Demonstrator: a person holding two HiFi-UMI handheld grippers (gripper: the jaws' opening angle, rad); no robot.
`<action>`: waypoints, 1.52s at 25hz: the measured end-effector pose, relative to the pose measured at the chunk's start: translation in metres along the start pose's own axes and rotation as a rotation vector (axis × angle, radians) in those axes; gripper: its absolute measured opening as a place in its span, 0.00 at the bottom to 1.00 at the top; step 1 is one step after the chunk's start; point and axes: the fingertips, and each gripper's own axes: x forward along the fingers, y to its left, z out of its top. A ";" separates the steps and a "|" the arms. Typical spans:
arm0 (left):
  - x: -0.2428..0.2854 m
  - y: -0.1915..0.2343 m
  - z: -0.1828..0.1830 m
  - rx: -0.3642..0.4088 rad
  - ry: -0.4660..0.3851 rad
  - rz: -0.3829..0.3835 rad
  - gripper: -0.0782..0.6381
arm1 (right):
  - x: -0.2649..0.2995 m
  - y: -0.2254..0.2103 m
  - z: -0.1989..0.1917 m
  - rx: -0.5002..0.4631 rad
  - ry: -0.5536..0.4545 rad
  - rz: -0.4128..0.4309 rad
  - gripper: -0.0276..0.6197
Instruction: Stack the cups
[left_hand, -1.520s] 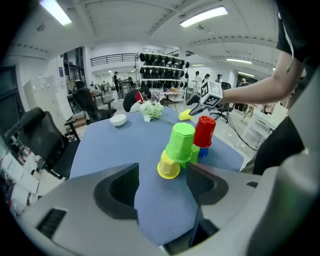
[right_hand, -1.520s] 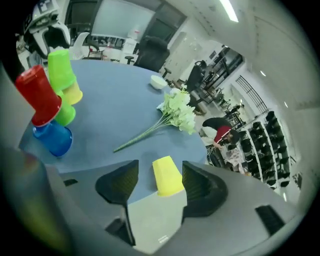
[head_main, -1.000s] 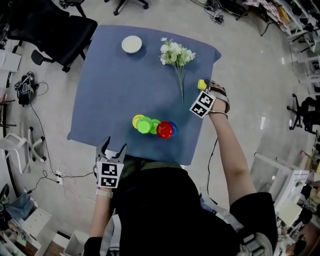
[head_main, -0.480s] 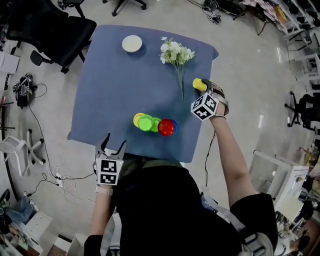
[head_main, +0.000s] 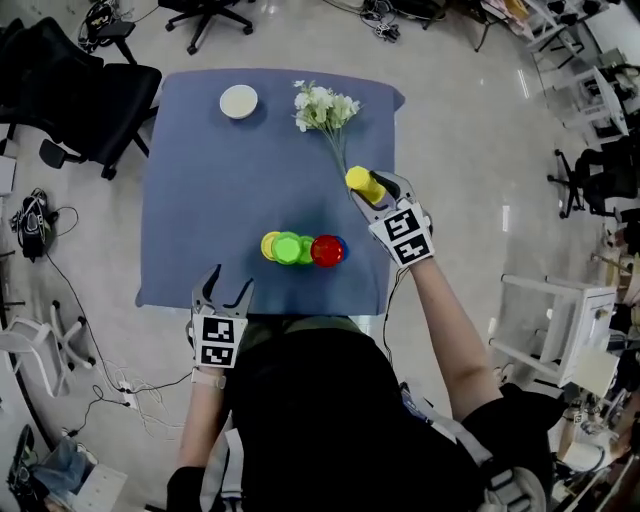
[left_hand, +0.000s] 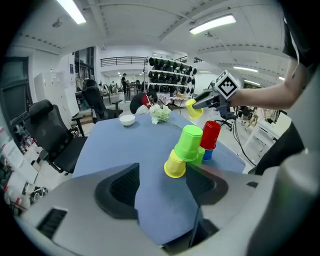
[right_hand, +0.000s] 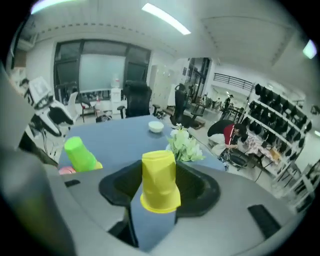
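Right gripper view: yellow cup (right_hand: 159, 177) tight in the right gripper (right_hand: 160, 192).

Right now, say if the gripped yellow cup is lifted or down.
Lifted: right gripper, its jaws just closed, holds the yellow cup above the table.

Yellow cup (right_hand: 159, 180); red cup (head_main: 327, 250); green cup (head_main: 288, 248); blue tablecloth (head_main: 200, 180).

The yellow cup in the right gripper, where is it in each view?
Head view: yellow cup right of centre, near the table edge.
Left gripper view: cup upper right, above the cluster.
Right gripper view: cup centred between jaws that have just been closing on it.
Shared landmark: white flowers.
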 end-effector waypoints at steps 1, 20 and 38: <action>0.002 0.001 0.002 0.010 -0.005 -0.014 0.52 | -0.008 0.007 0.008 0.048 -0.034 0.010 0.38; 0.011 0.011 0.015 0.170 -0.050 -0.229 0.52 | -0.080 0.126 0.059 0.473 -0.363 0.009 0.38; 0.006 0.016 0.011 0.216 -0.040 -0.273 0.52 | -0.068 0.152 0.039 0.440 -0.327 -0.066 0.38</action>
